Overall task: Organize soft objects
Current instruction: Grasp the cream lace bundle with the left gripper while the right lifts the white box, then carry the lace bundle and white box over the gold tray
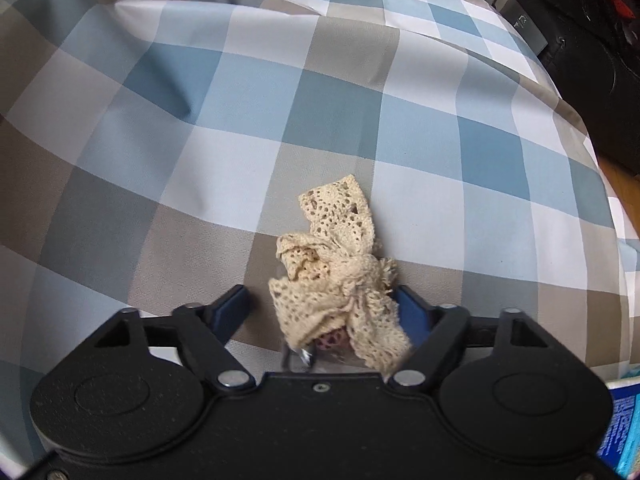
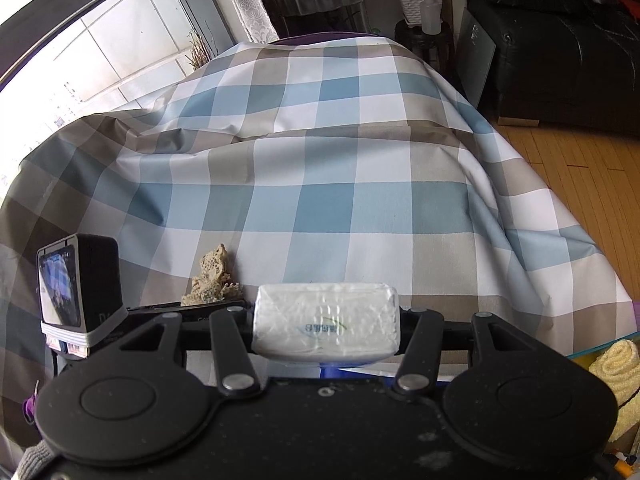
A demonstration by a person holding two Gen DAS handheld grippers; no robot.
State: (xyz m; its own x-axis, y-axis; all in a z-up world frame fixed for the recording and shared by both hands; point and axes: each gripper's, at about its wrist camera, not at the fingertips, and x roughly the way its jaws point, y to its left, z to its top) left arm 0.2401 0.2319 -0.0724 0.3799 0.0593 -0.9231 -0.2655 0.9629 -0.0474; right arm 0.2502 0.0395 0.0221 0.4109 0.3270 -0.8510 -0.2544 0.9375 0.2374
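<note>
A blue, white and taupe checked cloth covers the whole surface, draped in soft folds; past its far right edge stand a black sofa and wood floor.

The left gripper points steeply down at the cloth. A cream lace bow lies on the cloth between its blue-padded fingers; the right pad touches the lace, while a gap shows beside the left one, so the bow is not clamped.

The right gripper hangs above the cloth's near edge, its fingers holding a white tissue pack from both sides. A rolled yellow towel lies just off the cloth's near right corner.
</note>
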